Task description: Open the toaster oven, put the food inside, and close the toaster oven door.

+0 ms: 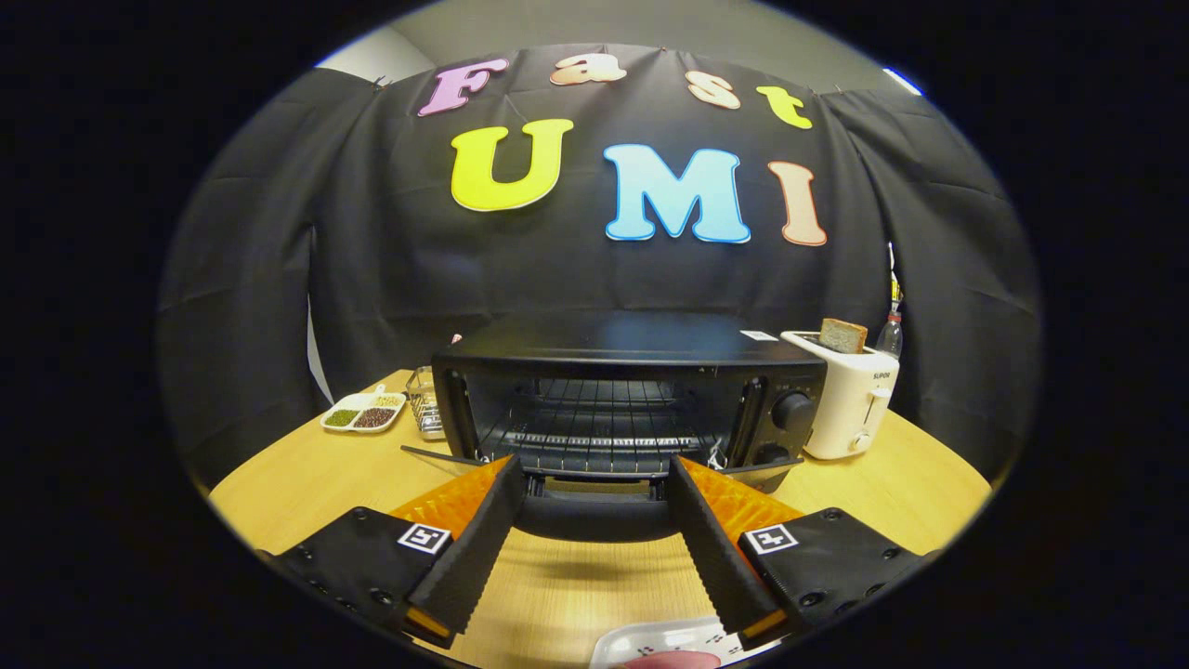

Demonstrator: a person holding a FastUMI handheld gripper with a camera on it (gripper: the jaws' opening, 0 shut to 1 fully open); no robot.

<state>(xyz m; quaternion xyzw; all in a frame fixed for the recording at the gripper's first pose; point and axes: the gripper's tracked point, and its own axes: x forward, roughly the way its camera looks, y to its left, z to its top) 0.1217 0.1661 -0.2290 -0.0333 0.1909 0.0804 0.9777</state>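
Wooden table (pixel 929 492) carries the black toaster oven (pixel 632 390) at centre, door (pixel 594 506) already dropped flat, wire rack (pixel 594 427) bare. White toaster (pixel 850 395) with a bread slice (pixel 842 334) sits just right of it; sectioned dish (pixel 364 412) far left. Gripper (pixel 594 483) fingers wide apart, empty, tips over the door. Food on white plate (pixel 650 641) near, below the fingers. Risk: fingers clipping the door edge, or food slipping off a loose pinch.
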